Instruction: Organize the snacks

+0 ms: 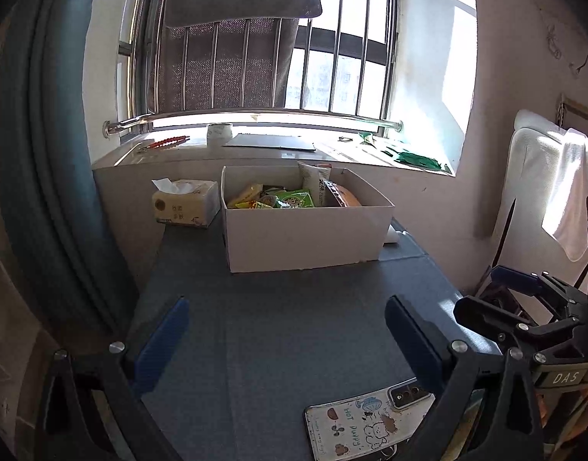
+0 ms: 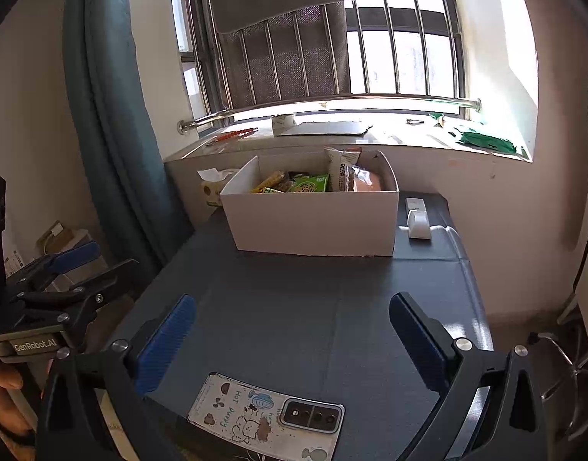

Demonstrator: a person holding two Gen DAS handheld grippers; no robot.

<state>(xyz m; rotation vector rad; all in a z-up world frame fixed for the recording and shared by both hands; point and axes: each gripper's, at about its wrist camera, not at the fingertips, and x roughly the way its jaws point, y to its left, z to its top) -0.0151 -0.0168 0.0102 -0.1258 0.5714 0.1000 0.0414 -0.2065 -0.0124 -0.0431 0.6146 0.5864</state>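
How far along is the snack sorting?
Looks done or nearly so: the snacks sit in the box, and none lie loose on the table. In hand: nothing; the left gripper and right gripper are both open and empty. Left: nothing obvious.

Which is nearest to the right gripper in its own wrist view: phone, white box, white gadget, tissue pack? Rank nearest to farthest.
From the right gripper:
1. Phone, just below, near table edge.
2. White box, centre.
3. White gadget, right of box.
4. Tissue pack, behind box's left corner.
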